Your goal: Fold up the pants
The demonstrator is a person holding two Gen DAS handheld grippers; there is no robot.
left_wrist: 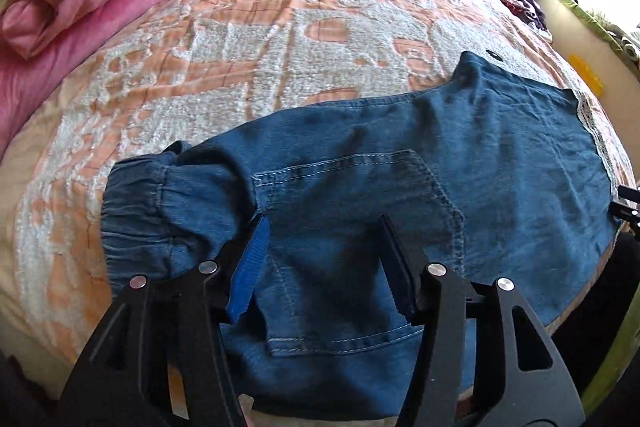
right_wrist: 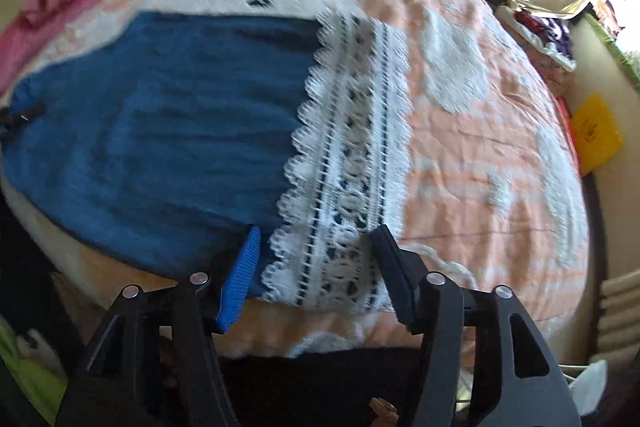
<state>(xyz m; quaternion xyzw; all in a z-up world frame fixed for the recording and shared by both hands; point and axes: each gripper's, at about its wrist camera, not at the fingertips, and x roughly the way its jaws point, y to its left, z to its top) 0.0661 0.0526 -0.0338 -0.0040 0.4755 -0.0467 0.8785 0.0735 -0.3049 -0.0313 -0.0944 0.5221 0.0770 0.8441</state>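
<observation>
Pants (left_wrist: 400,147): lay flat on the bed (left_wrist: 240,47).
Left hand-held gripper (left_wrist: 322,227): you held it parted over the pocket.
Right hand-held gripper (right_wrist: 314,235): parted at the lace hem (right_wrist: 344,155); you needed both layers.

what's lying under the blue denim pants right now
The denim pants lie flat on the peach-and-white bedspread, lace hem spread on it too. Whatever sits beneath the fabric itself is covered and cannot be seen.

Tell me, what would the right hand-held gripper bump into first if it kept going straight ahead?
Probably the white lace trim on the blue pants. The right hand-held gripper is open, pointing right at that lace on the bed, though depth is hard to judge.
</observation>
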